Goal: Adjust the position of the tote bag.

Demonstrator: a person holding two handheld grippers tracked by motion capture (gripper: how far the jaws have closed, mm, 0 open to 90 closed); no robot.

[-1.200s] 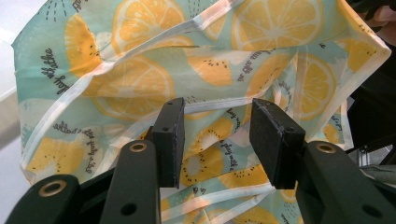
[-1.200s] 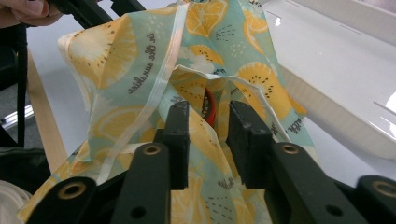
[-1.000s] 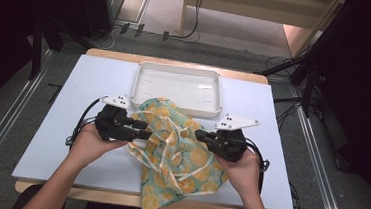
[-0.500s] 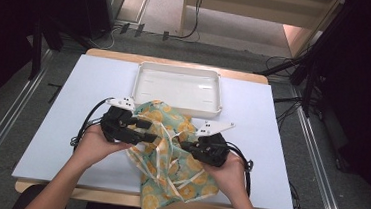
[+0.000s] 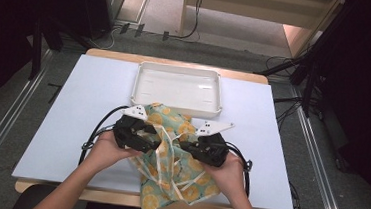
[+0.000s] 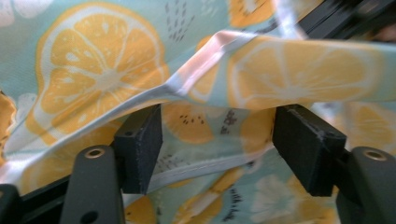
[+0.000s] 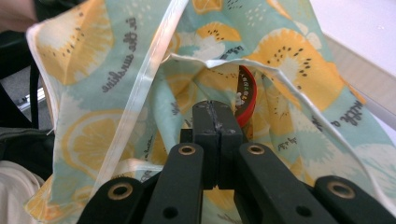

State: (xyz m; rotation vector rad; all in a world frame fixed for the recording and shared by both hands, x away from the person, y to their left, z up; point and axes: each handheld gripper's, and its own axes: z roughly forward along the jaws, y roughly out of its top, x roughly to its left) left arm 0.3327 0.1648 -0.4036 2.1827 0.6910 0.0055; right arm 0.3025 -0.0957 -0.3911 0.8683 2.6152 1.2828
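– Citrus-print cloth [image 5: 174, 159] lay bunched on the table [image 5: 72, 115] between my 2 hands, just in front of the white tray [image 5: 176, 104]. What changed?

– I had brought both hands inward since a second before, so the cloth was heaped up rather than spread. The left gripper [image 5: 156, 138] had just been opening its jaws. A fold still ran across the gap, but the pads no longer pressed it.

– And the right gripper [image 5: 184, 145]?

– It was closed tight, pad against pad, its tips buried in the folds. I couldn't tell whether it pinched any fabric. I judged that the left had let go to take a fresh hold.

– Anything in the way?

– A white strap [image 7: 144, 84] hung loose across the cloth and could have snagged a jaw. A red disc [image 7: 247, 95] sat inside the folds, just beyond the right tips. The tray held nothing.
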